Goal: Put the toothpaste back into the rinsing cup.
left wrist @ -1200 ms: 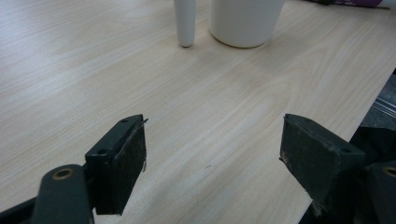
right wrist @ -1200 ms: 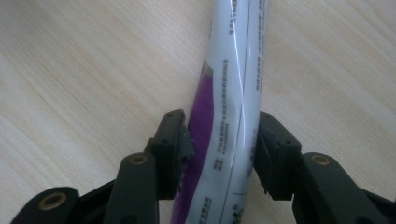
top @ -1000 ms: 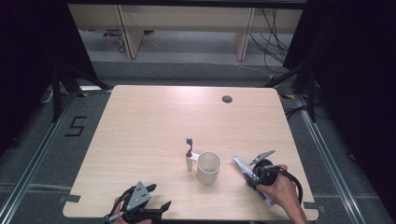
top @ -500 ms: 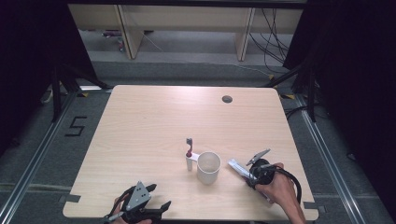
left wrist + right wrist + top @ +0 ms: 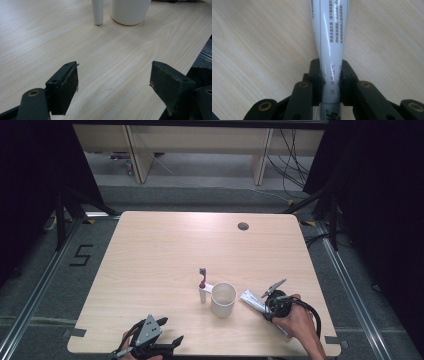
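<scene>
A white cup (image 5: 223,299) stands near the table's front middle. Just left of it is an upright toothbrush (image 5: 202,284) with a white handle and a red and grey head. My right gripper (image 5: 268,307) is right of the cup, shut on a white toothpaste tube (image 5: 250,300) that points toward the cup. In the right gripper view the tube (image 5: 329,37) runs up from my right gripper (image 5: 330,75), low over the wood. My left gripper (image 5: 167,334) hovers open at the front edge. Beyond that open gripper (image 5: 113,82) the left gripper view has the cup (image 5: 130,11) and the toothbrush handle (image 5: 97,12).
The pale wooden table (image 5: 165,250) has a round cable hole (image 5: 243,226) near its far right. The front edge runs just below both grippers. Dark floor, metal rails and black frames surround the table.
My right gripper has carried the toothpaste tube a little left, closer to the cup. The left gripper, cup and toothbrush have stayed put.
</scene>
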A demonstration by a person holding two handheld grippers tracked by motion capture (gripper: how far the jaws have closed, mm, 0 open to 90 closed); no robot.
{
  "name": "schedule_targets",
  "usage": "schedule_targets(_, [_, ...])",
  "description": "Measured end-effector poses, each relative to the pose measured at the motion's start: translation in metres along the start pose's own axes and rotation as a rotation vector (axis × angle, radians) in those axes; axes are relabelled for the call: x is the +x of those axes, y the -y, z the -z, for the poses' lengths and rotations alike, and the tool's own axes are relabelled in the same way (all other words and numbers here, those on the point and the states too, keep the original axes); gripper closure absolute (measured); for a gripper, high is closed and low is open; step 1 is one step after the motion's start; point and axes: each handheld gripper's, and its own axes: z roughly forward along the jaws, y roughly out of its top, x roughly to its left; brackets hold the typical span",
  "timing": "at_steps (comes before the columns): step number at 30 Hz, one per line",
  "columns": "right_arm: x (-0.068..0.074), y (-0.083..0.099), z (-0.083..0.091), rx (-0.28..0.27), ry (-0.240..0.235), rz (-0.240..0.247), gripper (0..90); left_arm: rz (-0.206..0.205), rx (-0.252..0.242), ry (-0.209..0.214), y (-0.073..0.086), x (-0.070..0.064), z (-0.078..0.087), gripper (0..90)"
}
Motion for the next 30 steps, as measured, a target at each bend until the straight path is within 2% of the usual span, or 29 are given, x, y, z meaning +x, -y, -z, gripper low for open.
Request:
schedule_targets(3, [0.003, 0.0, 0.0, 0.005, 0.0, 0.001, 76.3, 0.005, -0.011, -0.003, -0.001, 0.0, 0.001, 22.3])
schedule_targets(6, [0.001, 0.0, 0.0, -0.002, 0.009, 0.044, 76.4, 0.005, -0.01, -0.004, 0.0, 0.0, 0.001, 22.4])
schedule_targets(11, [0.003, 0.0, 0.001, 0.005, 0.003, 0.07, 76.6, 0.002, -0.009, -0.001, -0.001, 0.0, 0.001, 22.3])
schedule_targets(15, [0.003, 0.0, 0.005, 0.0, -0.003, 0.048, 76.6, 0.003, -0.01, -0.003, -0.001, 0.0, 0.001, 22.3])
schedule_targets(17, [0.002, 0.0, 0.005, 0.012, -0.015, 0.07, 76.6, 0.0, -0.007, -0.002, -0.001, 0.0, 0.001, 22.4])
schedule_targets(18, [0.003, 0.001, 0.006, 0.004, -0.001, 0.075, 76.6, 0.002, -0.009, 0.0, -0.001, 0.0, 0.001, 22.4])
schedule_targets(21, [0.003, 0.001, 0.007, 0.009, -0.006, 0.059, 76.7, 0.001, -0.008, 0.0, -0.001, -0.001, 0.001, 22.4])
schedule_targets(23, [0.002, 0.001, 0.008, 0.006, -0.013, 0.066, 76.6, -0.002, 0.0, -0.003, -0.001, 0.0, 0.001, 22.4])
schedule_targets(27, [0.0, 0.002, 0.012, -0.019, -0.008, 0.067, 76.7, 0.0, -0.002, -0.001, -0.001, 0.0, 0.001, 22.4])
schedule_targets(28, [0.0, 0.002, 0.013, -0.012, -0.002, 0.041, 76.7, 0.0, -0.002, 0.0, -0.001, 0.0, 0.001, 22.4])
schedule_targets(29, [-0.001, 0.002, 0.013, -0.023, -0.007, 0.055, 76.7, 0.0, -0.001, -0.001, -0.001, 0.0, 0.001, 22.4])
schedule_targets(30, [-0.002, 0.002, 0.014, -0.026, 0.0, 0.049, 76.8, 0.001, -0.002, -0.001, -0.001, 0.0, 0.001, 22.4])
